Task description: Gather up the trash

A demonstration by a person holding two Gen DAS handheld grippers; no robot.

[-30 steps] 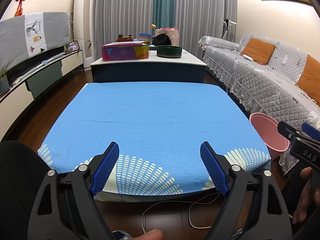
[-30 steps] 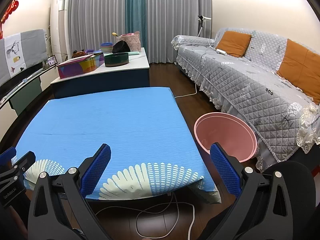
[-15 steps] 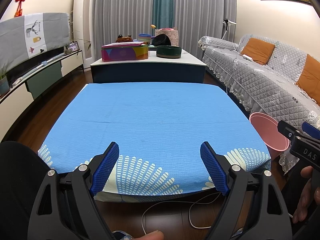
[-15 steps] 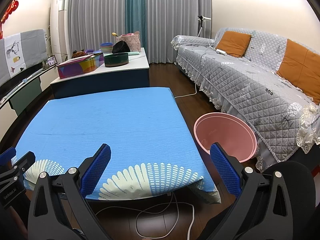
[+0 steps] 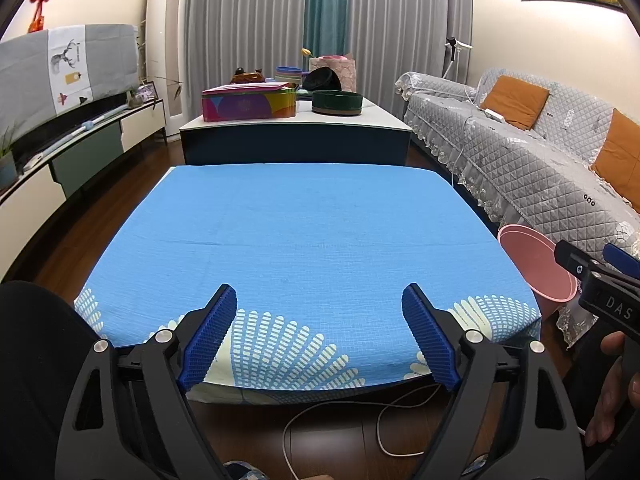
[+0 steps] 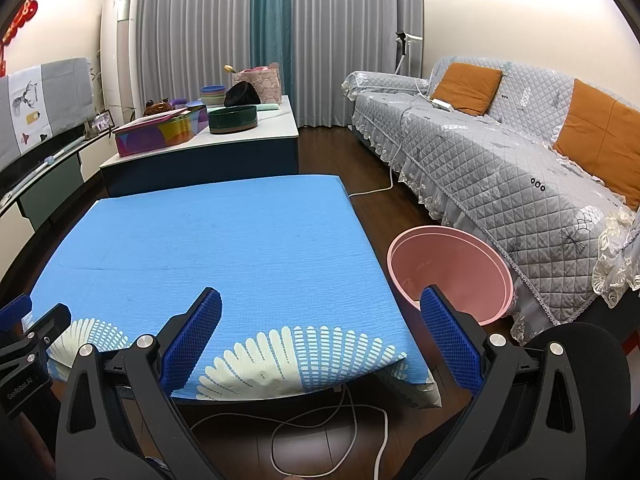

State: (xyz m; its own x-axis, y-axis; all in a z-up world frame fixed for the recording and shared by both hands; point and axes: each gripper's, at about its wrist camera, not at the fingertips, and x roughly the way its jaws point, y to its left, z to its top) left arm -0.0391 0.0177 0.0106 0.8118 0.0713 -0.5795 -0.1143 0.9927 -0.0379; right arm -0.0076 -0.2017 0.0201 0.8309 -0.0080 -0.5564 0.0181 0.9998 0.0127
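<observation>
A low table under a blue cloth [image 5: 304,240] [image 6: 224,240] fills the middle of both views, and no trash shows on it. A pink bin [image 6: 452,268] [image 5: 532,264] stands on the floor at the table's right side, beside the sofa. My left gripper [image 5: 318,332] hovers open over the table's near edge with nothing between its blue pads. My right gripper [image 6: 322,336] is open too, at the near right corner, its right finger in front of the bin. Each gripper shows at the edge of the other's view.
A grey quilted sofa [image 6: 500,160] with orange cushions runs along the right. A white coffee table [image 5: 296,120] with a colourful box and bowls stands beyond the blue table. A TV cabinet [image 5: 60,152] lines the left wall. White cables [image 6: 320,420] lie on the wood floor below.
</observation>
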